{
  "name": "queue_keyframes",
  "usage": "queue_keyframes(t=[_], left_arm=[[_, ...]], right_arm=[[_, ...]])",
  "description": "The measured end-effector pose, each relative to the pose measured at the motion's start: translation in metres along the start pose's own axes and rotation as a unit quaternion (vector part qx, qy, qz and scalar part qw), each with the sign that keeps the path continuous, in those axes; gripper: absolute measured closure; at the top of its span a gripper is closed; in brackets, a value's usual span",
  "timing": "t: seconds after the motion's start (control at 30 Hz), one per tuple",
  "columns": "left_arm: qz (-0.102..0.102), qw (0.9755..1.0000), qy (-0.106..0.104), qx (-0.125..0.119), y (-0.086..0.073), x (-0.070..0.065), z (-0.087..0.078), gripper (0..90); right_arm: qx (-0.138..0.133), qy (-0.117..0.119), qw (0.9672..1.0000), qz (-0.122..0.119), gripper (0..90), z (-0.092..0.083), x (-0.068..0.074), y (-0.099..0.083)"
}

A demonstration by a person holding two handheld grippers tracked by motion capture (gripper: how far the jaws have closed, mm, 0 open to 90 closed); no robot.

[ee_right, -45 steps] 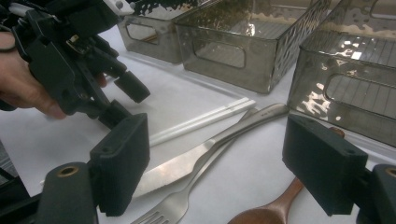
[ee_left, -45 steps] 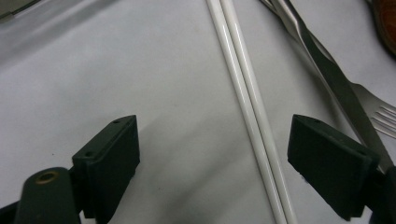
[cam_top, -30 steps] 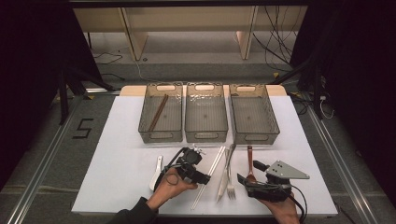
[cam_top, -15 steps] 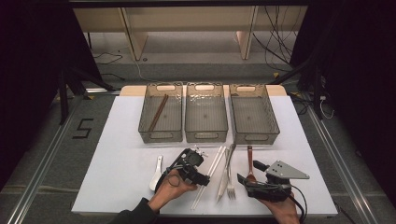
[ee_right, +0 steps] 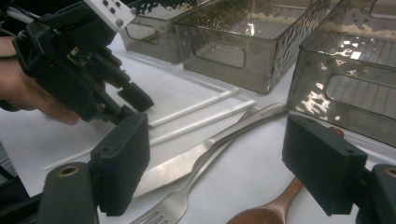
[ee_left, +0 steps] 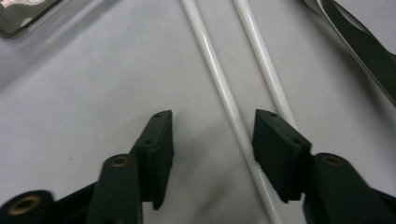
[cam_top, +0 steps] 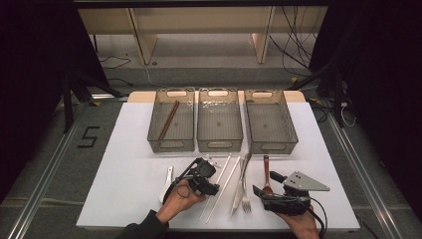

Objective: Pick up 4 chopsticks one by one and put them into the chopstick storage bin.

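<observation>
Two white chopsticks (cam_top: 223,180) lie side by side on the white table. My left gripper (cam_top: 213,187) points down at them. In the left gripper view its jaws (ee_left: 212,116) have just been closing and stand half apart, open. One chopstick (ee_left: 219,79) runs between the pads without touching them, and the other chopstick (ee_left: 259,51) passes under the right pad. My right gripper (cam_top: 266,184) rests near the front edge with its jaws (ee_right: 222,154) wide open and nothing in them, above a knife (ee_right: 187,161), a fork (ee_right: 173,203) and a wooden spoon (ee_right: 271,210).
Three smoky plastic trays (cam_top: 219,144) stand in a row behind the cutlery; the left tray (cam_top: 154,132) holds brown chopsticks (cam_top: 168,120). A white spoon (cam_top: 167,183) lies left of my left hand. The table's front edge is just below both hands.
The left gripper's jaws have drawn closer together over the white chopsticks. Both hands have kept their place, and the cutlery has not moved.
</observation>
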State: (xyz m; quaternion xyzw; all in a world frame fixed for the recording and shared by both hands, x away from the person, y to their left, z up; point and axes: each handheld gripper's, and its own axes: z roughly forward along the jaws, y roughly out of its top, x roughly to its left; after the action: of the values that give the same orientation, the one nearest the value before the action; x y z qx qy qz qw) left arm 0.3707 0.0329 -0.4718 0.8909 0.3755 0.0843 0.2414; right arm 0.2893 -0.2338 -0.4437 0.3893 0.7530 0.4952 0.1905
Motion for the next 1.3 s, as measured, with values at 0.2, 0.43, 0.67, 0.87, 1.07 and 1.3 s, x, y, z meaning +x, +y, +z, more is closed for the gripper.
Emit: queue_keyframes(t=[0.2, 0.43, 0.67, 0.87, 1.07, 1.3], left_arm=[[0.005, 1.0, -0.006, 0.005, 0.002, 0.002, -0.001, 67.6], [0.01, 0.9997, -0.017, 0.017, 0.005, 0.003, -0.001, 80.0], [-0.005, 0.9991, -0.035, 0.025, 0.008, 0.008, -0.001, 81.1], [-0.011, 0.9985, -0.042, 0.031, 0.01, 0.01, 0.0, 78.3], [0.013, 0.9991, -0.022, 0.035, 0.014, 0.0, 0.003, 71.0], [0.033, 0.9985, -0.013, 0.042, 0.017, -0.001, 0.003, 79.4]], right_arm=[[0.0, 0.0, 1.0, 0.0, 24.1, 0.0, 0.0, 0.0], [-0.001, 0.0, 1.0, 0.0, 24.1, 0.0, 0.0, 0.0], [-0.001, -0.001, 1.0, 0.001, 24.1, -0.001, -0.001, 0.0], [0.0, -0.001, 1.0, 0.001, 24.1, 0.0, -0.001, 0.0], [0.0, 0.0, 1.0, 0.001, 24.2, 0.0, 0.0, 0.0], [0.001, 0.0, 1.0, 0.001, 24.3, 0.0, 0.0, 0.0]])
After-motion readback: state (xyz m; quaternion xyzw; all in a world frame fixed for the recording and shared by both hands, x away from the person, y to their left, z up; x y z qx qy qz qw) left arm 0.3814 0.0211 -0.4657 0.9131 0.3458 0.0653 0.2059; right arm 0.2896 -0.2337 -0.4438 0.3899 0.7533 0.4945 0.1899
